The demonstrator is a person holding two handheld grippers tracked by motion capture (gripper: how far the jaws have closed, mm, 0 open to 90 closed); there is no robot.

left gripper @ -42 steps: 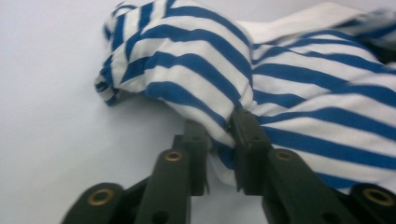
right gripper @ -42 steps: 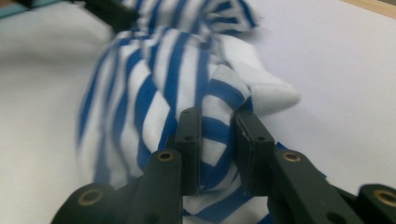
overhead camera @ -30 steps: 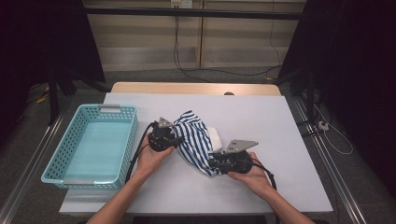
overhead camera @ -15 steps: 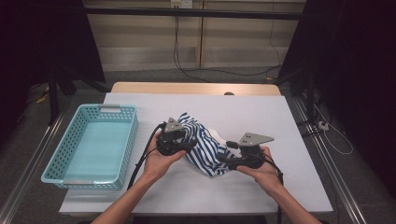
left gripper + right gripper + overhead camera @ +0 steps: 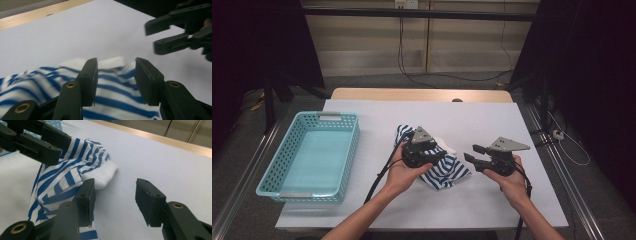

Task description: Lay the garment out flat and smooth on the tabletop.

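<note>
A blue-and-white striped cloth (image 5: 447,172) lies crumpled on the white table (image 5: 492,120), a plain white part poking out at its right. My left gripper (image 5: 439,155) hovers over the cloth, pointing right. Its jaws have just been closing but stand apart, with the cloth (image 5: 112,87) beneath them and nothing pinched. In the left gripper view (image 5: 116,62) the right gripper (image 5: 151,37) faces it. My right gripper (image 5: 469,152) points left, just right of the cloth. Its jaws have also been closing, with bare table between them (image 5: 115,183) and the cloth (image 5: 65,170) beside one jaw. The left gripper (image 5: 63,146) shows above the cloth.
A turquoise plastic basket (image 5: 349,145) stands with nothing in it at the table's left. A wooden strip (image 5: 422,94) runs along the far edge, with cables on the floor beyond. White table surface stretches to the right and front of the cloth.
Both hands have moved right and risen a little. The cloth was shifted rightward with them and now lies let go, and the right gripper has drawn clear of it.
</note>
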